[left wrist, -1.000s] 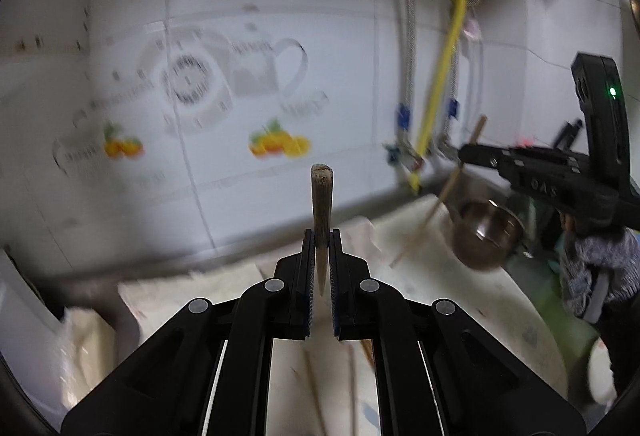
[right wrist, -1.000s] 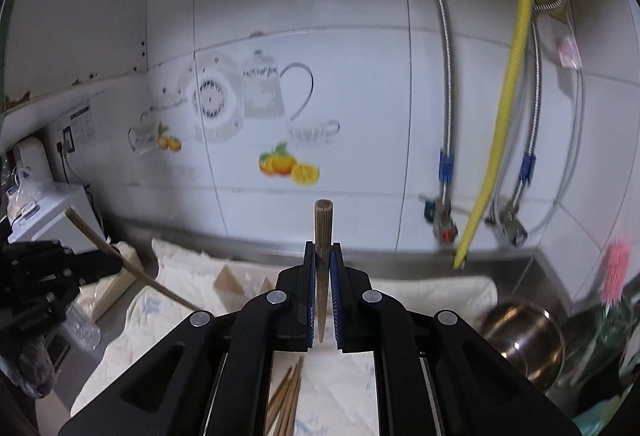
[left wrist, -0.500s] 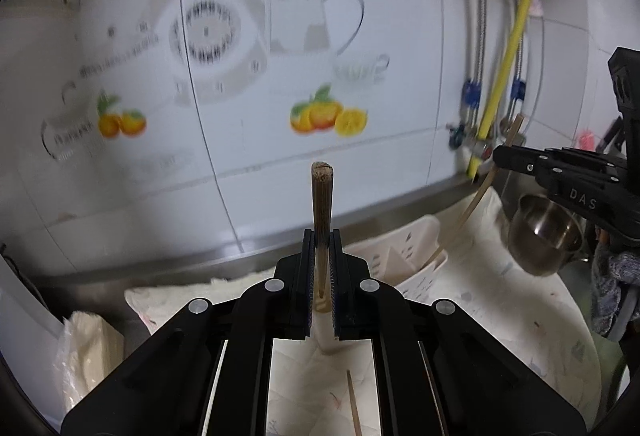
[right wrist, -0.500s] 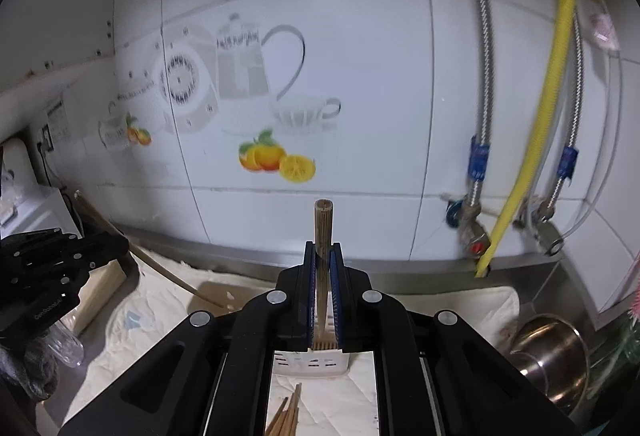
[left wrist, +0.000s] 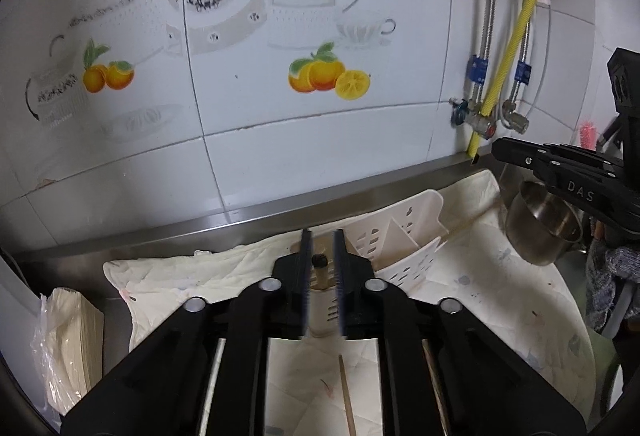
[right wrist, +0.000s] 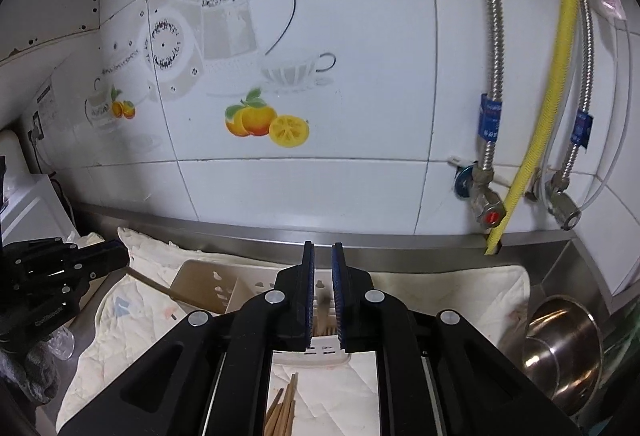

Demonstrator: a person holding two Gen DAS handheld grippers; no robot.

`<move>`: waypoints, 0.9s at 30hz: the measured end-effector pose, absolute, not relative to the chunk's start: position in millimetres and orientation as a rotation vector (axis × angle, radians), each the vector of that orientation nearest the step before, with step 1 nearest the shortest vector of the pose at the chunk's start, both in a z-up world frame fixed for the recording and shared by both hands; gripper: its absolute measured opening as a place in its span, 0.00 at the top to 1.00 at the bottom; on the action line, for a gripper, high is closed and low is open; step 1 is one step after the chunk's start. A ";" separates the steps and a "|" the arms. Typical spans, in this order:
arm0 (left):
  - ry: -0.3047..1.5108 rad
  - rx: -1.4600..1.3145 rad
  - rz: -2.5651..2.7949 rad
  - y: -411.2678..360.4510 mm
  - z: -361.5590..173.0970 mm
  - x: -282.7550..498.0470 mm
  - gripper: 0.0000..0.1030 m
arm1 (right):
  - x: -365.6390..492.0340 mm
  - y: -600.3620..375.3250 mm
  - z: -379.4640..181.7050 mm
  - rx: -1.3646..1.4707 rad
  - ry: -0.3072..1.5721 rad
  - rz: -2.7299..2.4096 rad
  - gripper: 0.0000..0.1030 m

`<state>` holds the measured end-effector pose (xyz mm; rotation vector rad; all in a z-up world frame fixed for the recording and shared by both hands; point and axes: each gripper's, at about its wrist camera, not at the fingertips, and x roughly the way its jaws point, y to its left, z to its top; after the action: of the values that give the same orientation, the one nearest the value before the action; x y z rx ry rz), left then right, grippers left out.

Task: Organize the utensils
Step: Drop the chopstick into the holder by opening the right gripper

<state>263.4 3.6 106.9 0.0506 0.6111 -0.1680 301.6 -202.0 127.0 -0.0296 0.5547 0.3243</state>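
A white slotted utensil holder (left wrist: 400,240) stands on the cloth by the back wall; it also shows in the right wrist view (right wrist: 224,288). My left gripper (left wrist: 322,256) is open just above it, with a brown chopstick (left wrist: 319,270) standing free between the jaws, its lower end in the holder. My right gripper (right wrist: 322,268) is open above the holder, with chopsticks (right wrist: 322,316) standing in the compartment below. Loose chopsticks (right wrist: 282,412) lie on the cloth under the right gripper, and one more (left wrist: 347,396) lies under the left.
A steel pot (right wrist: 560,340) sits at the right on the steel counter. A stack of paper in plastic (left wrist: 68,340) lies at the left. Hoses and valves (right wrist: 492,204) hang on the tiled wall. The white cloth (left wrist: 180,276) covers the counter.
Both grippers have moved down and forward over the holder and opened. The chopstick each one held has dropped from its jaws into the holder.
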 end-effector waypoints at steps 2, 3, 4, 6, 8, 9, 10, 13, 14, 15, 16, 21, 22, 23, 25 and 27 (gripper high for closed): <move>0.584 0.052 -0.164 4.2 113.9 254.0 0.69 | 292.6 -206.7 135.5 -0.036 0.524 0.305 0.78; 0.570 0.053 -0.163 4.5 117.2 248.5 0.68 | 284.9 -209.4 140.4 -0.040 0.505 0.298 0.77; 0.555 0.050 -0.163 5.7 121.0 240.6 0.67 | 278.4 -211.2 144.3 -0.043 0.492 0.296 0.77; 0.533 0.038 -0.166 8.6 125.2 227.0 0.67 | 262.5 -216.0 148.8 -0.040 0.469 0.293 0.75; 0.523 0.032 -0.164 10.3 125.4 212.5 0.66 | 246.0 -217.7 148.7 -0.036 0.457 0.295 0.73; 0.519 0.029 -0.164 11.2 123.4 202.9 0.65 | 234.9 -217.8 146.3 -0.037 0.451 0.303 0.72; 0.519 0.024 -0.165 12.1 121.1 196.2 0.65 | 224.0 -217.1 142.3 -0.042 0.448 0.308 0.72; 0.528 0.012 -0.169 14.9 110.1 173.4 0.63 | 195.2 -213.7 124.8 -0.069 0.453 0.311 0.70; 0.529 0.015 -0.161 15.7 106.1 167.0 0.62 | 185.9 -213.5 117.1 -0.070 0.459 0.311 0.70; 0.531 0.020 -0.154 15.5 101.4 160.5 0.60 | 178.5 -213.3 109.7 -0.068 0.468 0.314 0.70; 0.537 0.022 -0.147 16.1 94.7 152.4 0.59 | 167.6 -213.5 97.2 -0.061 0.490 0.321 0.70; 0.565 0.028 -0.115 20.2 63.5 124.0 0.57 | 132.8 -214.5 48.7 -0.054 0.559 0.317 0.70; 0.577 0.020 -0.116 21.4 55.8 118.9 0.57 | 125.1 -215.2 32.8 -0.039 0.598 0.332 0.70; 0.588 0.013 -0.120 21.9 49.3 114.7 0.57 | 120.1 -215.1 23.5 -0.035 0.616 0.334 0.70; 0.613 0.001 -0.122 23.3 35.5 107.4 0.57 | 107.7 -214.2 -2.3 -0.043 0.664 0.329 0.70; 0.631 -0.005 -0.122 23.7 24.6 101.1 0.56 | 99.2 -212.9 -19.5 -0.061 0.684 0.315 0.70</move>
<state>101.1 23.7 24.6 -0.0054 0.6310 -0.1217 99.2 -212.9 -19.5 -0.0608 0.6839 0.3154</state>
